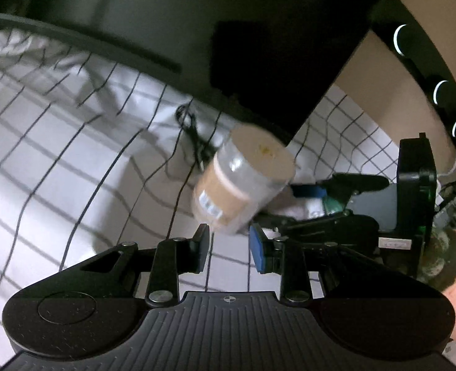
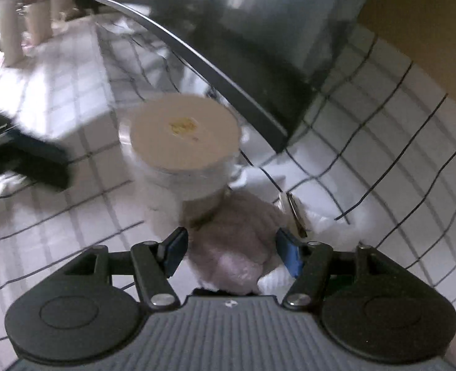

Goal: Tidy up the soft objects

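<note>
1. The left gripper (image 1: 229, 247) has its jaws parted with nothing between them, over a white, black-checked bedsheet (image 1: 58, 185).
2. The right gripper (image 2: 231, 253) is released, straddling a pinkish fuzzy soft toy (image 2: 237, 247) without gripping it.
3. Beyond stands a clear plastic jar with a beige lid (image 2: 184, 136); its contents are too blurred to tell.
</note>
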Motion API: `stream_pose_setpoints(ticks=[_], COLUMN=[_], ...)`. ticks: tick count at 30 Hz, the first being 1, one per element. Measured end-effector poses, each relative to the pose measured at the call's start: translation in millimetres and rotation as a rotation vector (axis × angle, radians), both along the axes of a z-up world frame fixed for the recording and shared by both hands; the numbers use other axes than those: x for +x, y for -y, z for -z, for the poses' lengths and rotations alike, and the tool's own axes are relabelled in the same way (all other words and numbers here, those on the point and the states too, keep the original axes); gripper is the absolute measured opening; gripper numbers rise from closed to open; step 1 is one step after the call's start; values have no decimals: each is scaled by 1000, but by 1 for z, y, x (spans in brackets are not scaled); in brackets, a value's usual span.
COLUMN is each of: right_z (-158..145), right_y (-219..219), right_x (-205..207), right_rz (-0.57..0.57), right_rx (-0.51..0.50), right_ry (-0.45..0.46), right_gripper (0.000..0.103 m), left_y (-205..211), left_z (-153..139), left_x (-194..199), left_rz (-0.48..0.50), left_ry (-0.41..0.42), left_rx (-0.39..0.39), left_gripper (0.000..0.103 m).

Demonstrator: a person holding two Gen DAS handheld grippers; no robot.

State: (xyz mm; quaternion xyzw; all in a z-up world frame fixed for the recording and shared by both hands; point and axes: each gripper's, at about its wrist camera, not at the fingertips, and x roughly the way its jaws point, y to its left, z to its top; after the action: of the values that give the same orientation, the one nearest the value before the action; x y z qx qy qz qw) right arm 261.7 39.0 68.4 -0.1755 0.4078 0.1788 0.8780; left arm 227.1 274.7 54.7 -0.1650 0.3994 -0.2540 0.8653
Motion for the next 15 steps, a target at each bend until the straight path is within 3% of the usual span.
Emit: stream_pose_setpoints(ticks=[3, 5, 9, 15], right_z=[13, 15, 15, 12], right_y=[-8, -12, -12, -7], right_x=[1, -4, -20, -58], right_rz=[-39, -50, -27, -30], right_rx=[-19, -24, 87, 222], right_ry=[12, 10, -35, -95], right_gripper=[61, 38, 31, 32], left_y=[-2, 2, 15, 23], left_z=[9, 10, 9, 8], left_x=[0, 1, 2, 2], left_rz=[-19, -3, 43, 60], left_ry=[-36, -53, -58, -56], left_rx=[-9, -14, -20, -34], left_gripper=[31, 31, 31, 32])
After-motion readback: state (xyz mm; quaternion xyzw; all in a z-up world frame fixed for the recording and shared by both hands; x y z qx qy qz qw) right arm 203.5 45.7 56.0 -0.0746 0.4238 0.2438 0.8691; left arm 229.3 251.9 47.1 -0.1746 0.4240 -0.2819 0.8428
